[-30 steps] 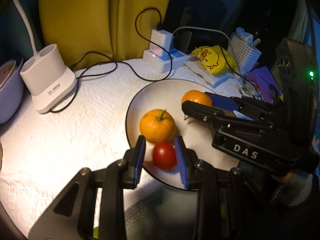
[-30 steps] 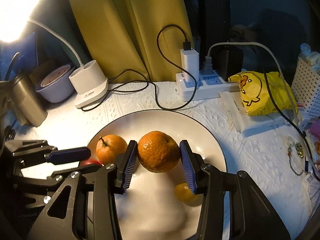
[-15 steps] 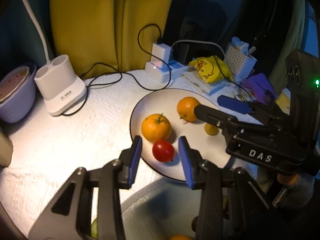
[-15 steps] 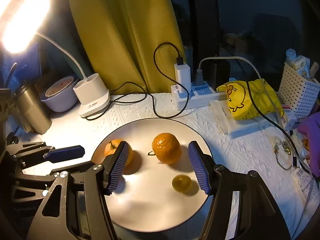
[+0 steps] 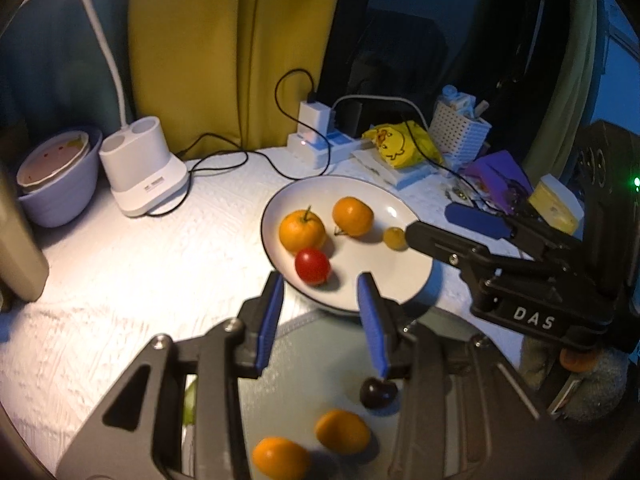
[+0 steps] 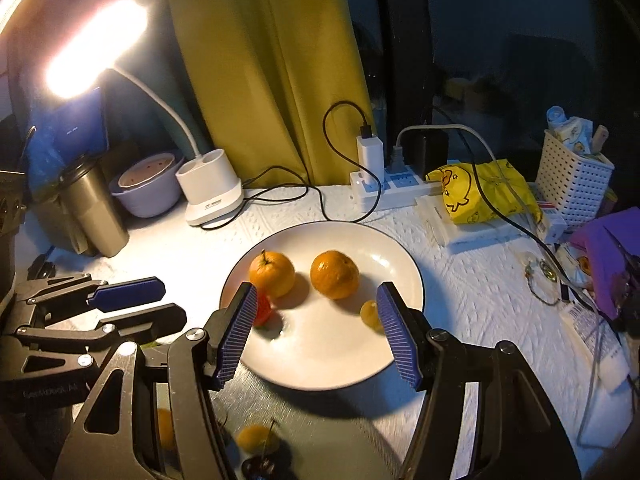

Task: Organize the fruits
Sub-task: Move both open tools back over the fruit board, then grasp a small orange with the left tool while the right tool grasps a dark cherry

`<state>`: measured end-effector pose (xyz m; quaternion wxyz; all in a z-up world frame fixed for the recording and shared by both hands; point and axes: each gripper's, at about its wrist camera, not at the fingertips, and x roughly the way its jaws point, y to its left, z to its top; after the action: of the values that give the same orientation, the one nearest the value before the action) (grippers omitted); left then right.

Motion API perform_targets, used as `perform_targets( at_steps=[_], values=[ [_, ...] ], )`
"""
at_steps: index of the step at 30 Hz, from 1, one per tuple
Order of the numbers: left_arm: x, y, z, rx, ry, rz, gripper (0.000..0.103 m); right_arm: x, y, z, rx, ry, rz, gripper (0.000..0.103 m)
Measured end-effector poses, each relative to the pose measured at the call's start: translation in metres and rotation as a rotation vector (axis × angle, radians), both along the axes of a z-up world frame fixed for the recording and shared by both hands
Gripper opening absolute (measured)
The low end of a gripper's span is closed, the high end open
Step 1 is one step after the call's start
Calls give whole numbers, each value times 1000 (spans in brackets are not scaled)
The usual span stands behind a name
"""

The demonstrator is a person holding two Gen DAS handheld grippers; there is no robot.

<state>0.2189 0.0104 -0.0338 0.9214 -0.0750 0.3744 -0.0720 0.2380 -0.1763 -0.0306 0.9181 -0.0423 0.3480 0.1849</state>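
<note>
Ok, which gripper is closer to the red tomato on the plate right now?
Left. The left gripper hangs open just in front of the red tomato, lined up with it. The right gripper, also open, sits over the plate middle, tomato beside its left finger.

Dim room w/ a yellow curtain [image 6: 260, 72] hanging behind the tabletop's [image 6: 280, 208] back edge, dark window [image 6: 500, 40] to its right. White textured cloth covers the tabletop. Lit desk lamp [image 6: 96, 52] glows at back-left corner.

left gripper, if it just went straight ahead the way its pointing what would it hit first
Most likely the red tomato at the near edge of the white plate; it lies in line between the open left gripper fingers, though depth is uncertain.
</note>
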Motion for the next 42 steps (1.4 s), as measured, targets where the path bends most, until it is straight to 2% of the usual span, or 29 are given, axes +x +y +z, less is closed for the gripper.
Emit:
perform_targets(
  at_steps=[13, 30, 42],
  values=[
    [-43, 2, 2, -10, -13, 16, 40, -48, 0, 1, -3, 9, 2, 65],
    [-79, 13, -35, -12, 59, 59, 40, -81, -7, -23, -7, 67, -9, 65],
    [-84, 19, -52, 2, 100, 82, 40, -90, -4, -45, -34, 137, 18, 65]
  ],
)
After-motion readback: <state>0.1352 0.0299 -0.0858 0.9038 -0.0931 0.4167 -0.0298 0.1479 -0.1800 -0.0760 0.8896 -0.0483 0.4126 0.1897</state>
